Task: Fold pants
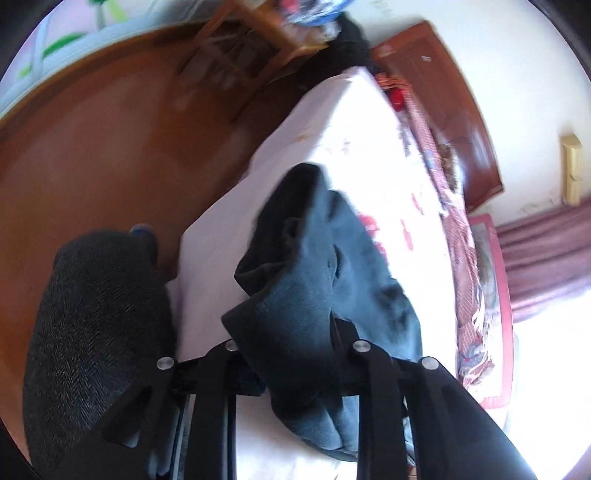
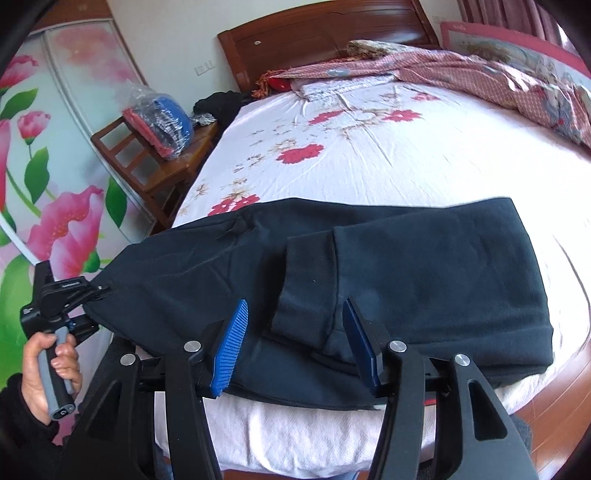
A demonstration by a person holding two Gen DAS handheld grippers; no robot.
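Dark navy pants (image 2: 424,266) lie folded across the near edge of the flowered bed sheet (image 2: 369,166). My right gripper (image 2: 295,343) is open just above them. A ribbed cuff (image 2: 303,288) lies between its blue pads (image 2: 232,347), which do not touch it. At the left, a hand (image 2: 55,365) holds my left gripper (image 2: 98,290), shut on the pants' left end and lifting it off the bed. In the left wrist view the bunched pants (image 1: 314,266) drape over my left gripper (image 1: 295,332) and hide its fingertips.
A wooden nightstand (image 2: 155,173) with a plastic-wrapped bundle (image 2: 162,122) stands left of the bed. A red patterned quilt (image 2: 480,70) lies by the headboard (image 2: 325,33). A flower-printed wardrobe (image 2: 55,147) is at the left. The person's dark-trousered leg (image 1: 96,325) stands over the wooden floor (image 1: 92,147).
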